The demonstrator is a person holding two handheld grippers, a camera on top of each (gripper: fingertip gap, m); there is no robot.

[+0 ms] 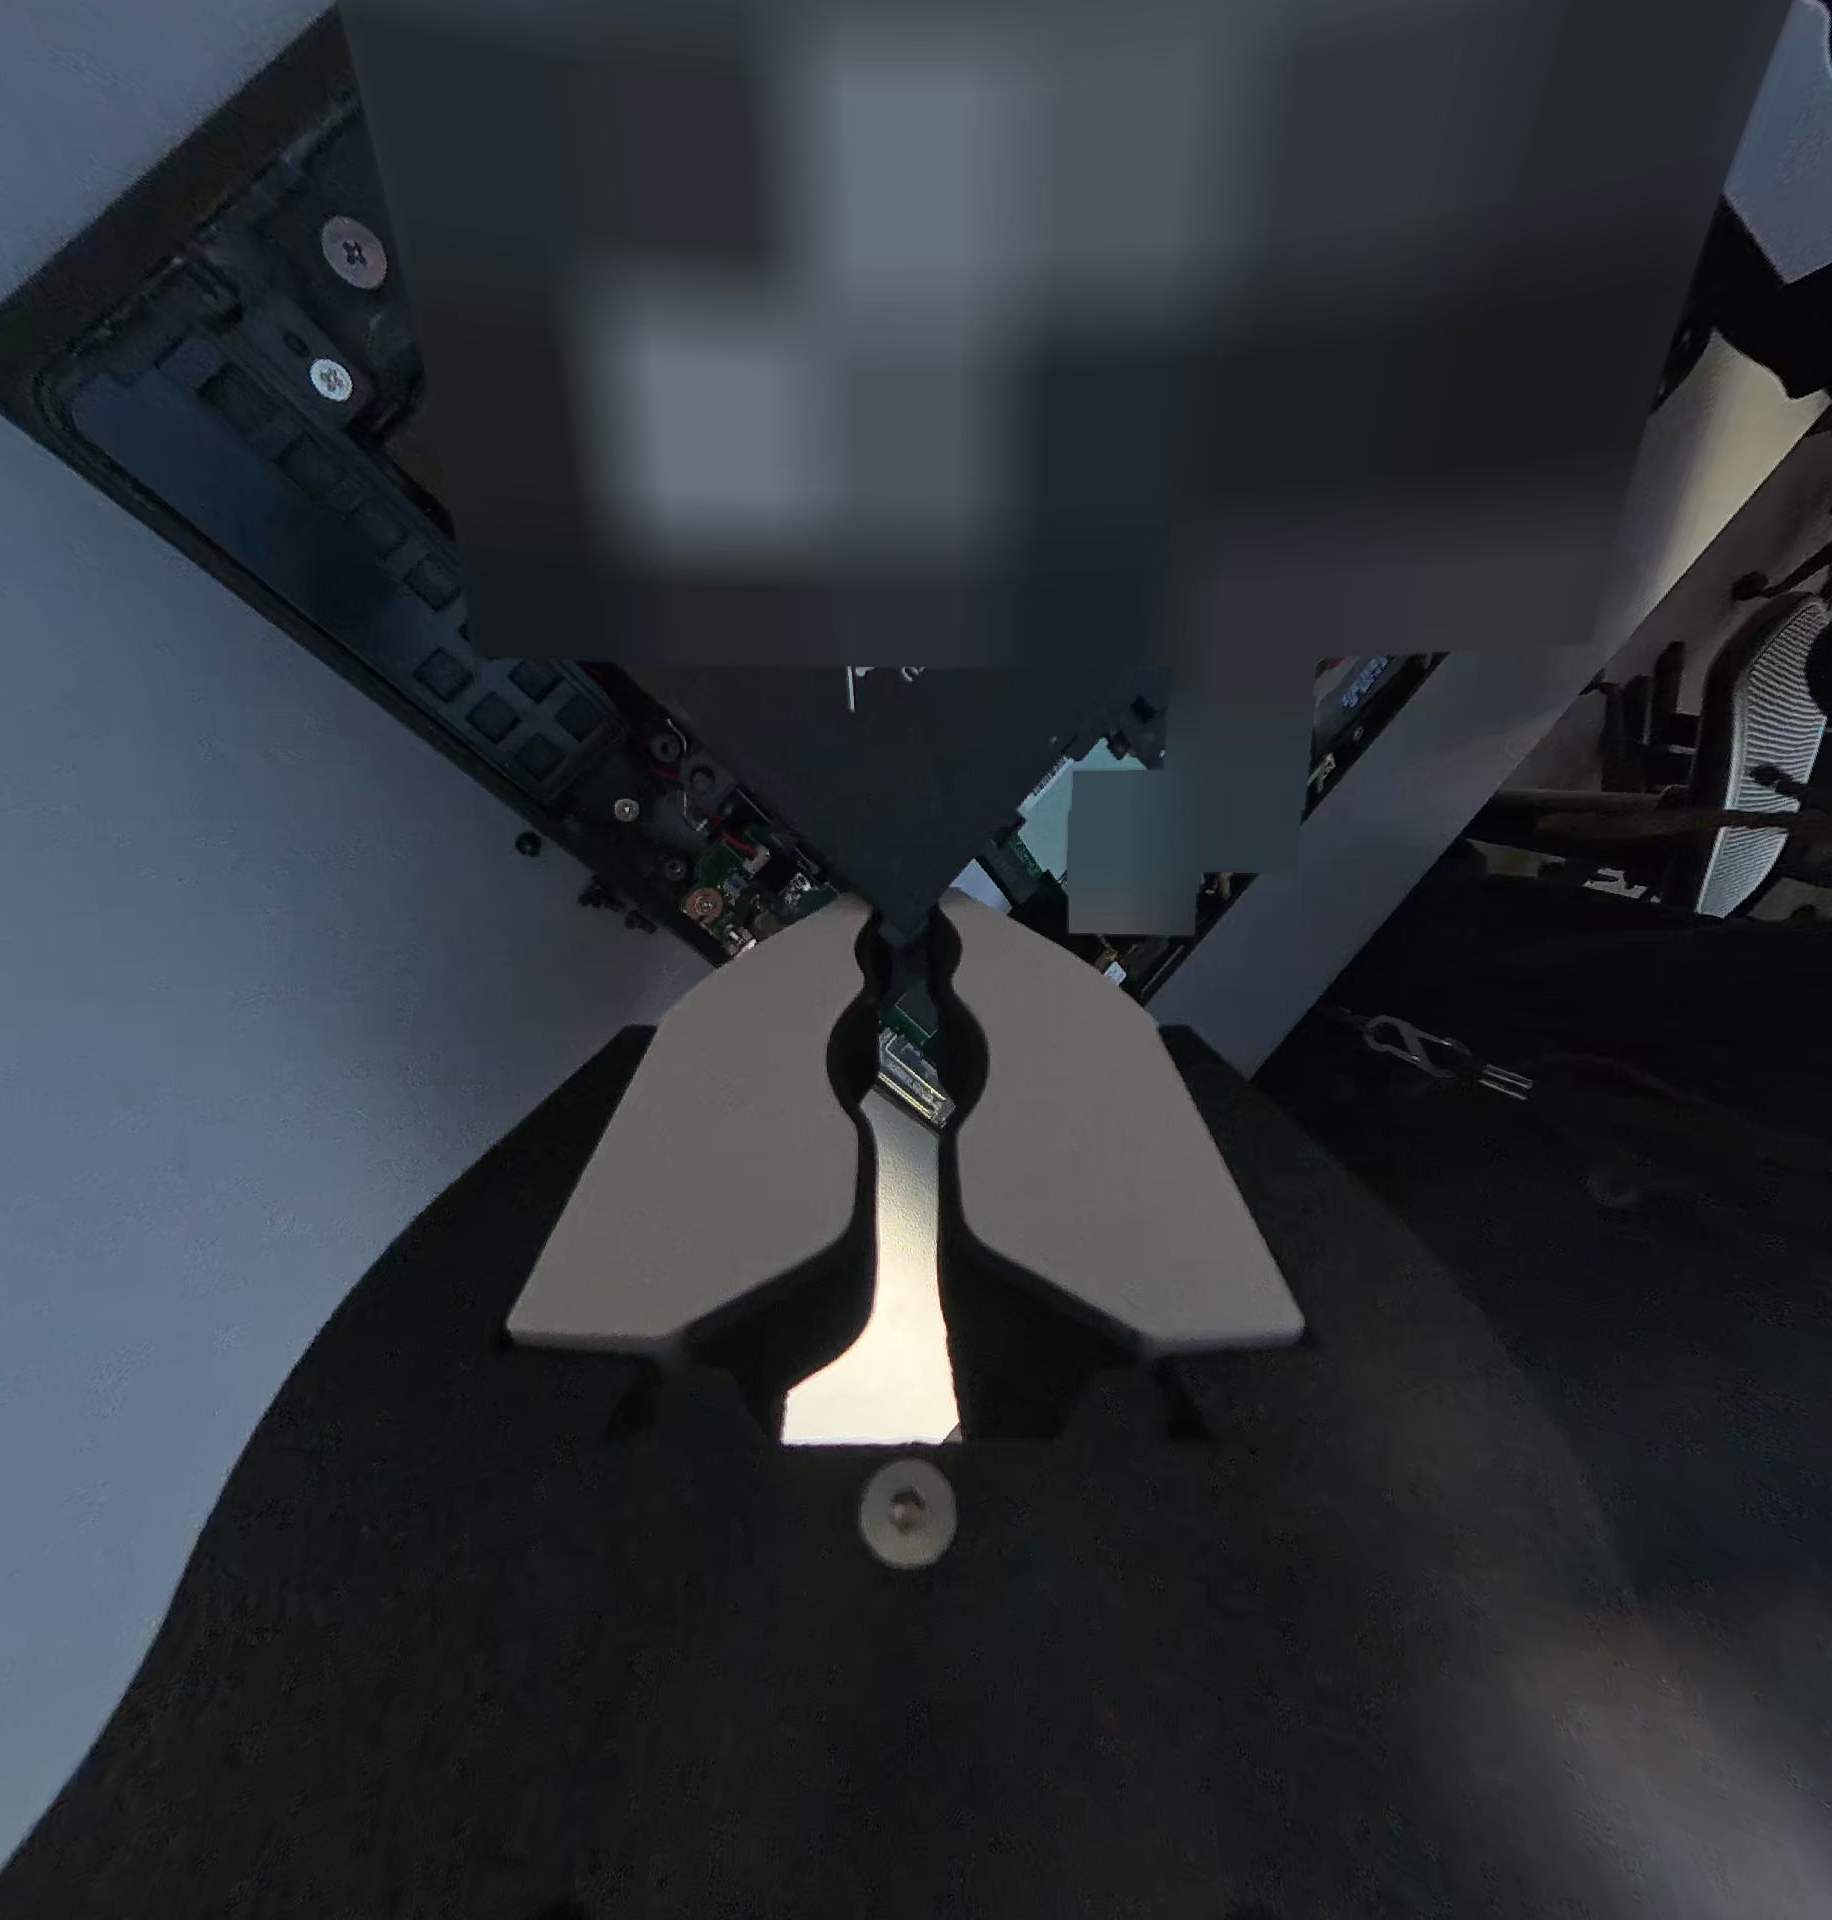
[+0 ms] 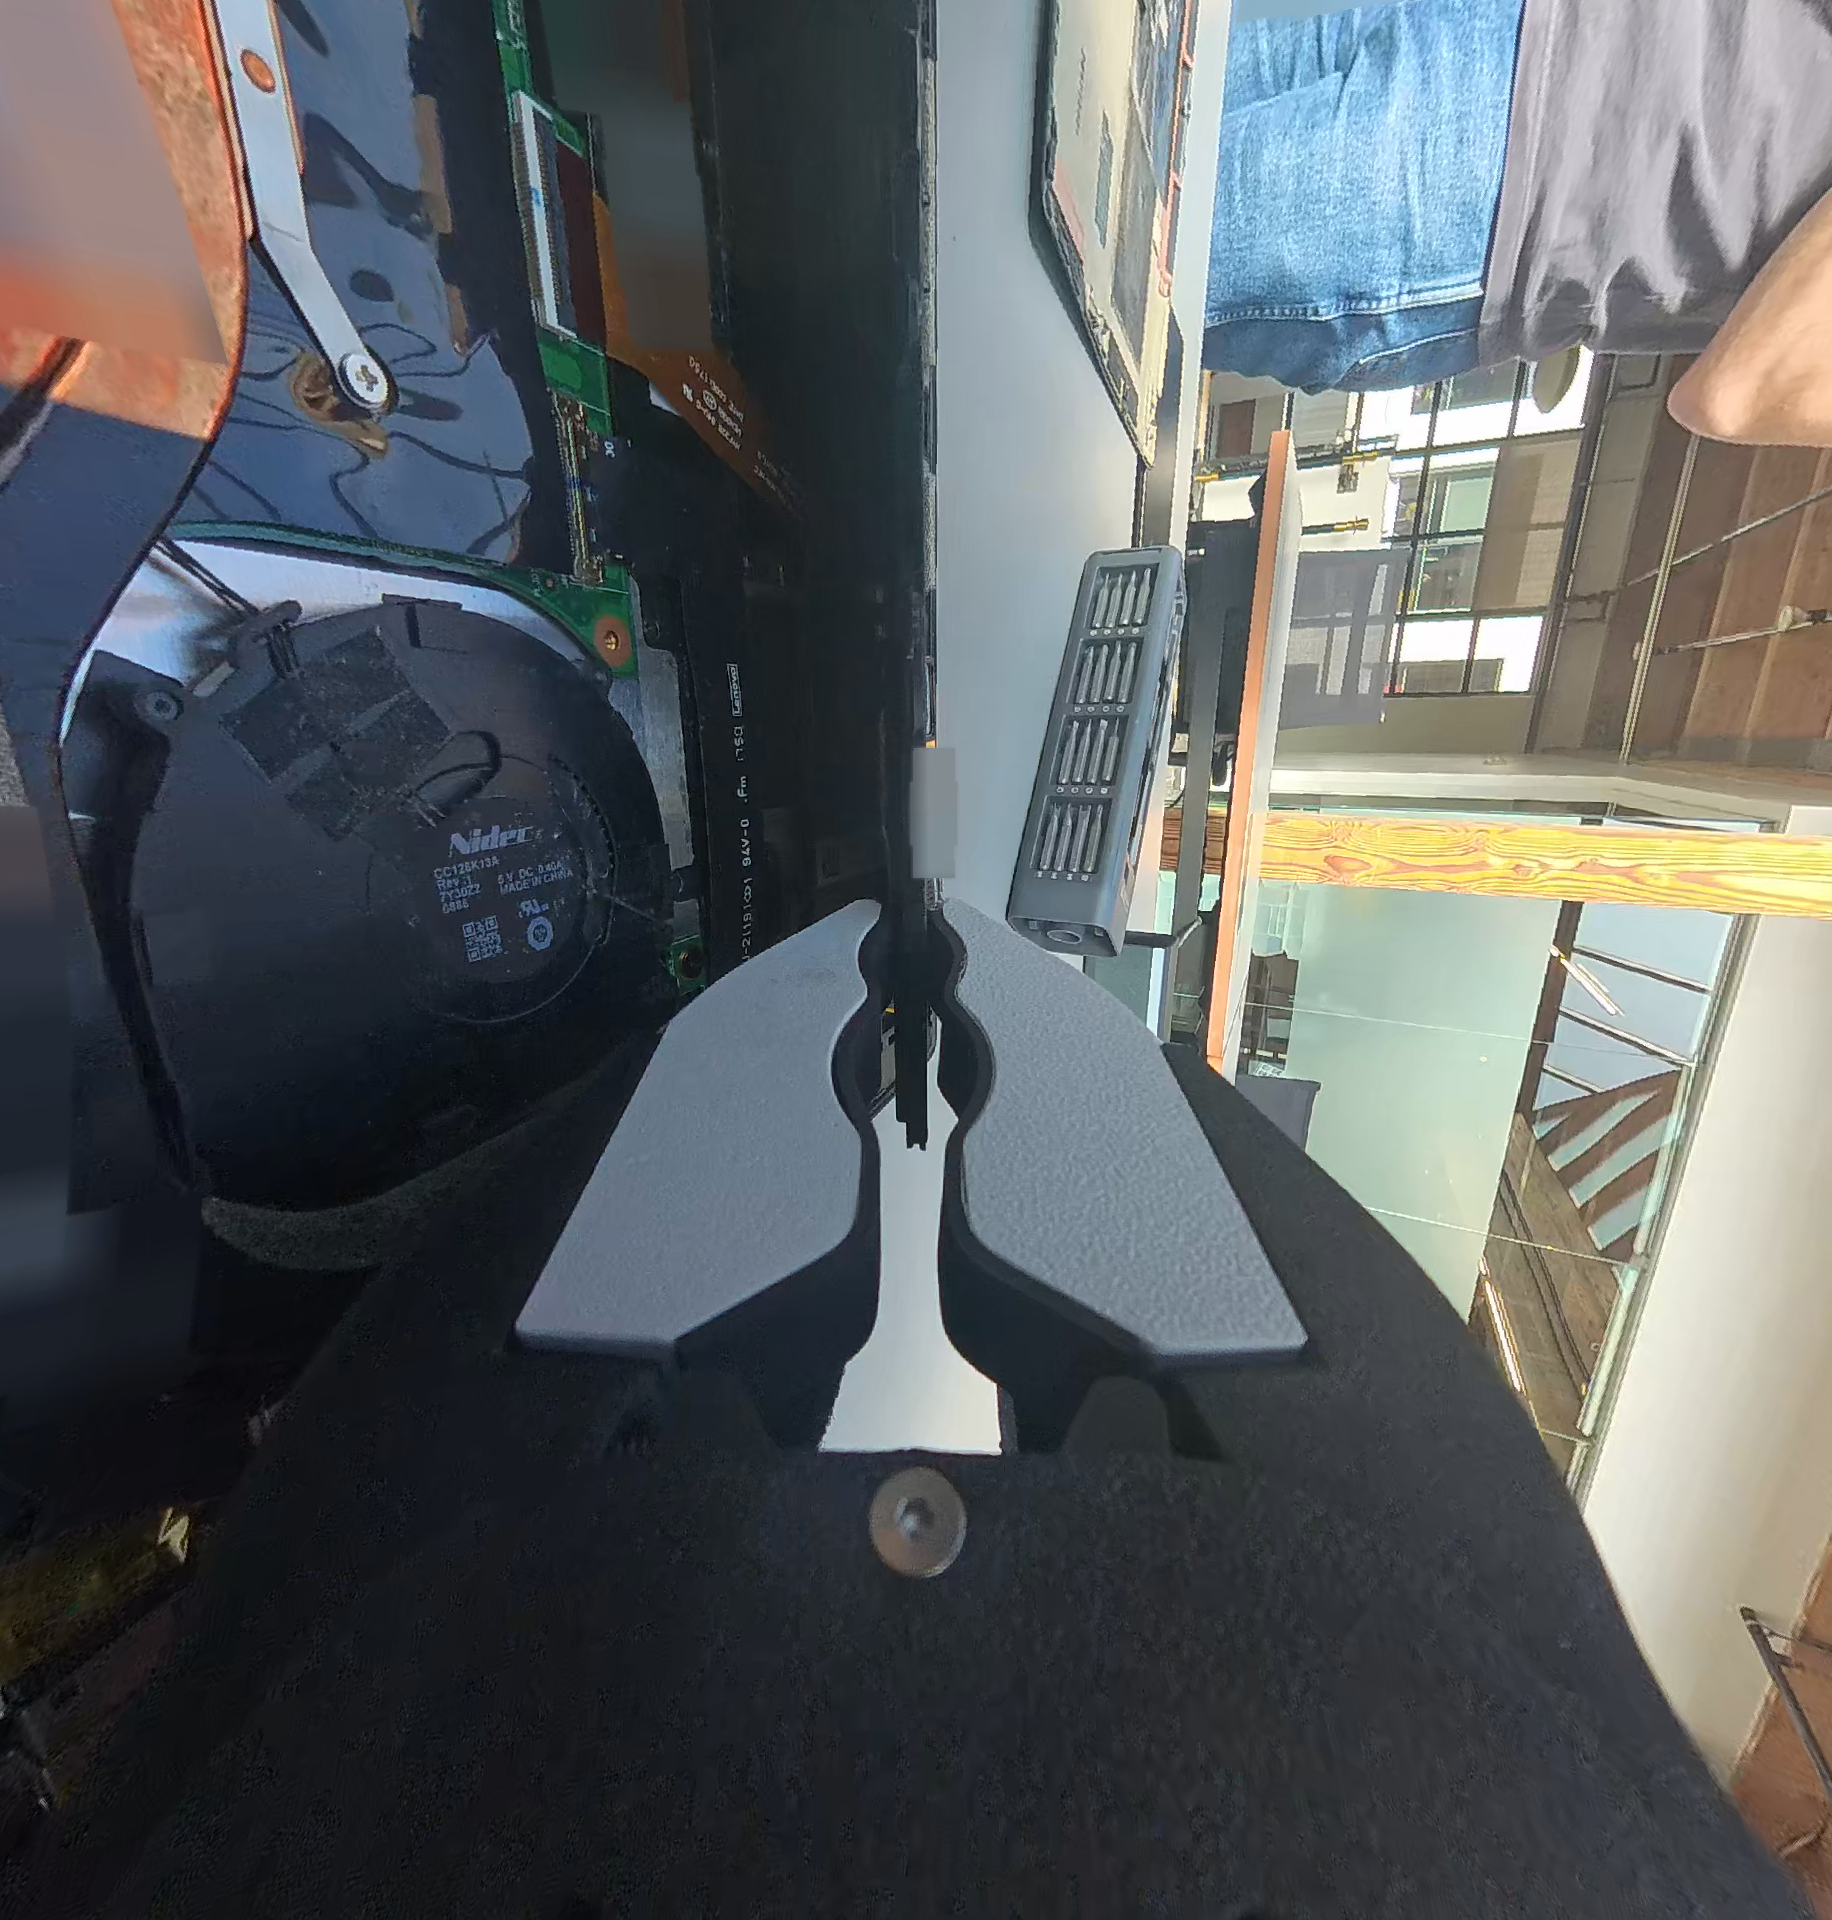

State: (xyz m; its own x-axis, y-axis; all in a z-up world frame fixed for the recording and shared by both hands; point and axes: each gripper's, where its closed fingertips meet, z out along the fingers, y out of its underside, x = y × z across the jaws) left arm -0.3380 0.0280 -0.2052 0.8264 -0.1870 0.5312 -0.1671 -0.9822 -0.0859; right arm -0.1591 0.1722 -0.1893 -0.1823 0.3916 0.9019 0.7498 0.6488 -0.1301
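Note:
An opened black laptop [image 1: 268,499] lies on a white table [image 1: 112,935] with its inner boards bare. My left gripper [image 1: 904,935] is shut on the corner of a flat black panel [image 1: 891,790] that lies over the laptop's middle; most of the panel is behind a blur patch. In the right wrist view the laptop's thin black side edge [image 2: 907,623] runs between my right gripper's [image 2: 912,935] fingertips, which are shut on it. Left of that edge are a round black fan [image 2: 392,831], a copper heat pipe [image 2: 185,208] and a green board [image 2: 569,374].
A grey case of screwdriver bits [image 2: 1099,748] lies on the table [image 2: 1005,520] right of the laptop, with a flat dark tray [image 2: 1109,208] beyond it. A person in jeans [image 2: 1348,187] stands at the table's edge. Small loose screws [image 1: 600,894] lie beside the laptop. The round black fan [image 2: 392,831] sits 7 centimetres or so from the ends of my right fingers.

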